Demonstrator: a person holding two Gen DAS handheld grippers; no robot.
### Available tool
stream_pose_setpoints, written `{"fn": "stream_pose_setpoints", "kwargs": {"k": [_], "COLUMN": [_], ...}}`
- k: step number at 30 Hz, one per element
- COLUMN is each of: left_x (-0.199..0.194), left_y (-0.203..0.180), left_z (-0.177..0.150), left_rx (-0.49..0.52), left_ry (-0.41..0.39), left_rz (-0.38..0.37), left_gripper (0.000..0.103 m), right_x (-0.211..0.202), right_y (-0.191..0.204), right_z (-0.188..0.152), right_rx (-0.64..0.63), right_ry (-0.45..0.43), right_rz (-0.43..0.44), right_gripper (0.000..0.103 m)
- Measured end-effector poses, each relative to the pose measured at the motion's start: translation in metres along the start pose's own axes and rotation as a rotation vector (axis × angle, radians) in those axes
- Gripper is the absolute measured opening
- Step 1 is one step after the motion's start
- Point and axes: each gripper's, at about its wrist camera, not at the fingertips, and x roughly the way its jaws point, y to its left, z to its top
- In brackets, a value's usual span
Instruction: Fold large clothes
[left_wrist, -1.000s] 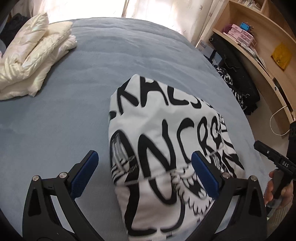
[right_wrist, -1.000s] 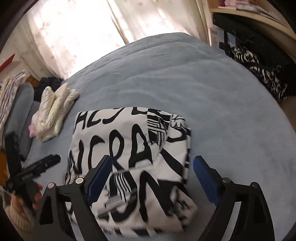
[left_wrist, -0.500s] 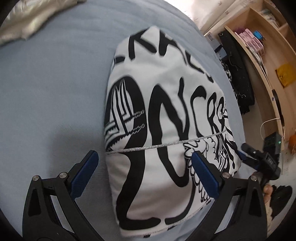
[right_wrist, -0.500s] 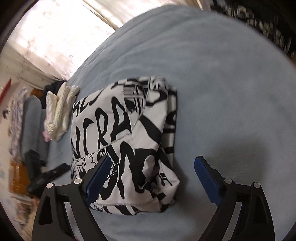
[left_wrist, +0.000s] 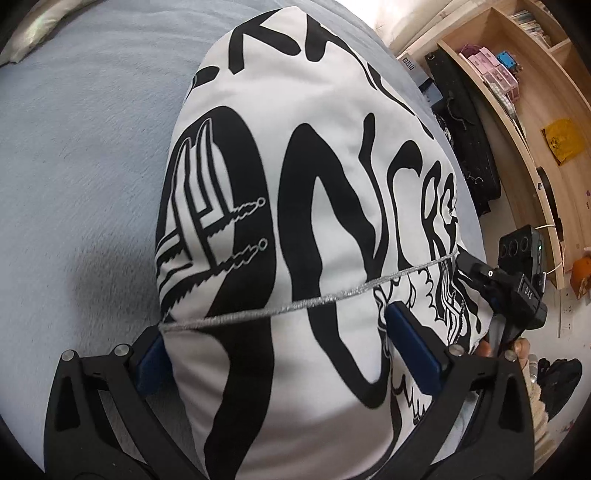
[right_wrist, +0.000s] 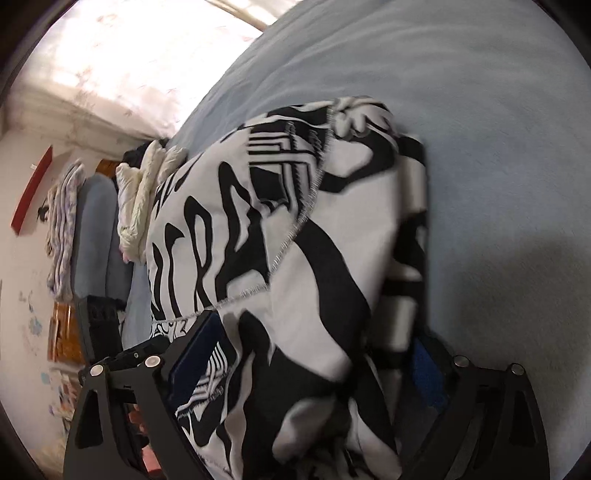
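Soft, bulky black-and-white garment (left_wrist: 314, 221) lies folded mid-frame on the blue bed (left_wrist: 81, 129), limp but light. Both the left gripper (left_wrist: 284, 354) and right gripper (right_wrist: 310, 354) straddle its near edge, jaws spread; whether they pinch cloth is unclear. Grip the thick folded edges.

Bed (left_wrist: 81, 122), grey-blue cover: bearing folded black-and-white printed garment (left_wrist: 314, 177); cream folded clothing (right_wrist: 144, 192) lying at far edge.
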Motion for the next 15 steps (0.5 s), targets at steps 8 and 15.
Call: {"fn": "stream_pose_setpoints", "kwargs": {"k": [8,15], "left_x": [0.010,-0.012], "left_y": [0.000,-0.018], "left_z": [0.001,-0.003], "left_rx": [-0.008,0.049], "left_ry": [-0.017,-0.097], "left_rz": [0.007,0.068], "left_gripper": [0.103,0.079], "right_x": [0.007,-0.012], "right_y": [0.000,0.019], "right_z": [0.008,-0.011], "right_rx": [-0.041,-0.062], "right_ry": [-0.060,-0.121], "right_rz": [0.005,0.018], "right_gripper": [0.075,0.044]}}
